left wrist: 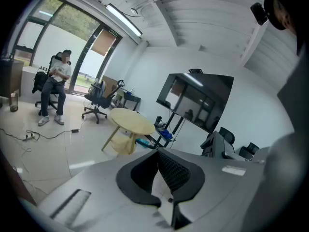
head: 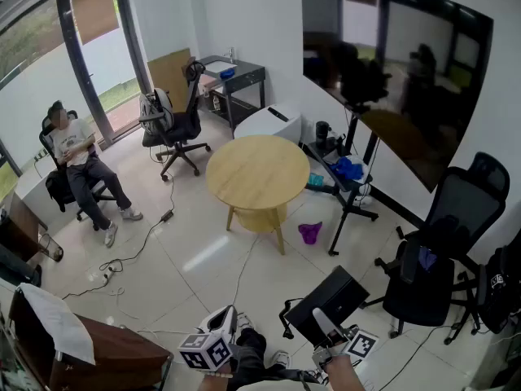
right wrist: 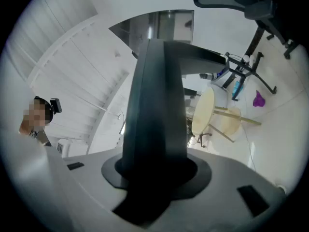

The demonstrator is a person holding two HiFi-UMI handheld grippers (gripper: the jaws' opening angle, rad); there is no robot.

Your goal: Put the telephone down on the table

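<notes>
A black flat telephone (head: 331,298) is held low in the head view, near the floor side of the room, with my right gripper (head: 323,326) shut on its lower end. In the right gripper view the telephone (right wrist: 157,105) fills the middle as a dark slab that rises out from between the jaws of the right gripper (right wrist: 155,170). The round wooden table (head: 257,172) stands a few steps ahead, its top bare; it also shows as the table (left wrist: 131,122) in the left gripper view. My left gripper (head: 225,318) hangs beside the right one, and the left gripper (left wrist: 164,175) has its pads together with nothing between them.
A seated person (head: 81,157) is at the left by the glass door. Office chairs (head: 175,125) (head: 444,255) stand left and right. A large screen on a stand (head: 391,72) is behind the table, a purple object (head: 309,232) lies on the floor, and cables (head: 122,267) trail across the tiles.
</notes>
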